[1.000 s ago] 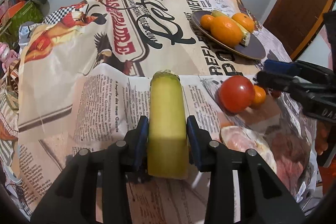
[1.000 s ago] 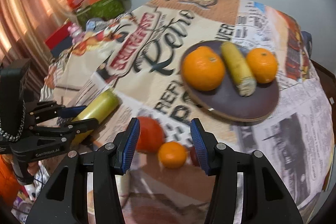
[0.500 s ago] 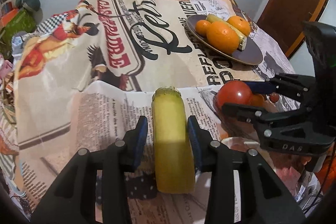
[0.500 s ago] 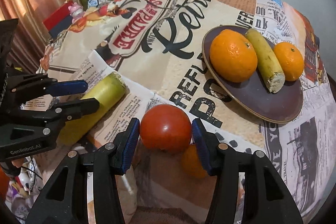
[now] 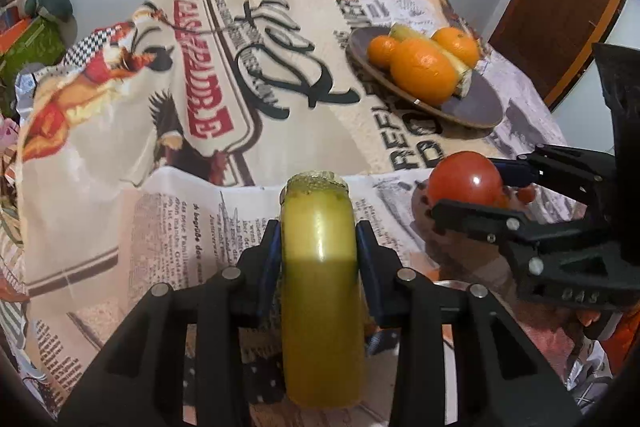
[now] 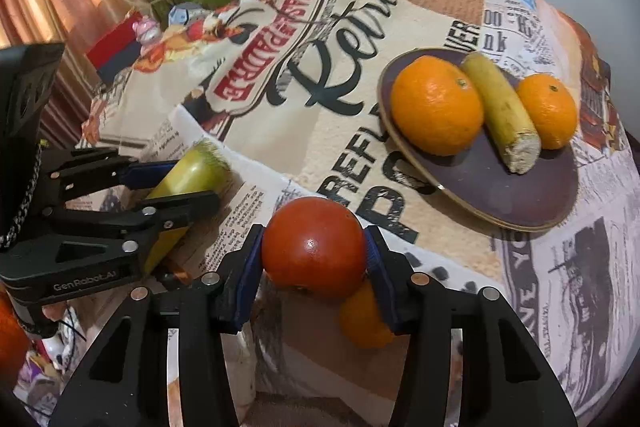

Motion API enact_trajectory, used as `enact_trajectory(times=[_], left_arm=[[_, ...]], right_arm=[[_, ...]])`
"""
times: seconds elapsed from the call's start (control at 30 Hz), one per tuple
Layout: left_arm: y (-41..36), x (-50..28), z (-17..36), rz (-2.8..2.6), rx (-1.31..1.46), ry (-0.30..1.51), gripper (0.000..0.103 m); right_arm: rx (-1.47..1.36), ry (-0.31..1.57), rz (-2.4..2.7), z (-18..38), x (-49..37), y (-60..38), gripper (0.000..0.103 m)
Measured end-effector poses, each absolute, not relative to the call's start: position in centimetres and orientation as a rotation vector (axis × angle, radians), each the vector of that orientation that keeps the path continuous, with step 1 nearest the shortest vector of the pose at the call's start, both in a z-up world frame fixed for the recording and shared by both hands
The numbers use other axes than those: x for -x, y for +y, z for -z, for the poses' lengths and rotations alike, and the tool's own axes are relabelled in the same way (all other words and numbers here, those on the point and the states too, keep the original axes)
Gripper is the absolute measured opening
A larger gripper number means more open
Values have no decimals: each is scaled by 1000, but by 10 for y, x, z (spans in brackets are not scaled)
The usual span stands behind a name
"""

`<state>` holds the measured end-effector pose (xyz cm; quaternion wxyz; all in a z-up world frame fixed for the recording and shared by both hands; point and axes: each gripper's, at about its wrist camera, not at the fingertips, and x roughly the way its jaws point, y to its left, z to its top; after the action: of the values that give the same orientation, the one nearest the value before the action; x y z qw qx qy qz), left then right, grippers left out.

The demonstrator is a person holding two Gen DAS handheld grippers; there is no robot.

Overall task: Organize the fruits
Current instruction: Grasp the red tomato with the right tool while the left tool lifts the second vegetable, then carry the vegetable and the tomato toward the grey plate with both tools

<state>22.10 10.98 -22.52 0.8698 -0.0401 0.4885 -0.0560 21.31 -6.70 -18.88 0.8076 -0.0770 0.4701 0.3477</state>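
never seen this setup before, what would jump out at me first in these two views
Most striking is the red tomato clamped in the right gripper, low in the middle of its view. Next, the left gripper is shut on a yellow-green banana-like piece, pointing up its own view. Beyond both, a dark plate on the newspaper-print tablecloth holds oranges and another banana piece.

Red tomato [image 6: 314, 247] shining between blue pads [image 6: 248, 275], yellow-green banana piece [image 5: 319, 267] glowing, orange oranges [image 6: 437, 105] sitting on a dark purple plate [image 6: 532, 199], newsprint-patterned beige tablecloth [image 5: 280, 67] showing red and black lettering.
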Motion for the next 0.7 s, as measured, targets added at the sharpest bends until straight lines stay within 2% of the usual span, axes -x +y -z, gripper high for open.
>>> enact_trajectory(times=[0.37, 0.7], left_arm=[[85, -197, 161, 146, 61, 870, 36], [47, -215, 133, 196, 58, 814, 36]], right_arm=[[67, 870, -630, 140, -212, -125, 46], [2, 777, -537, 114, -220, -178, 46]])
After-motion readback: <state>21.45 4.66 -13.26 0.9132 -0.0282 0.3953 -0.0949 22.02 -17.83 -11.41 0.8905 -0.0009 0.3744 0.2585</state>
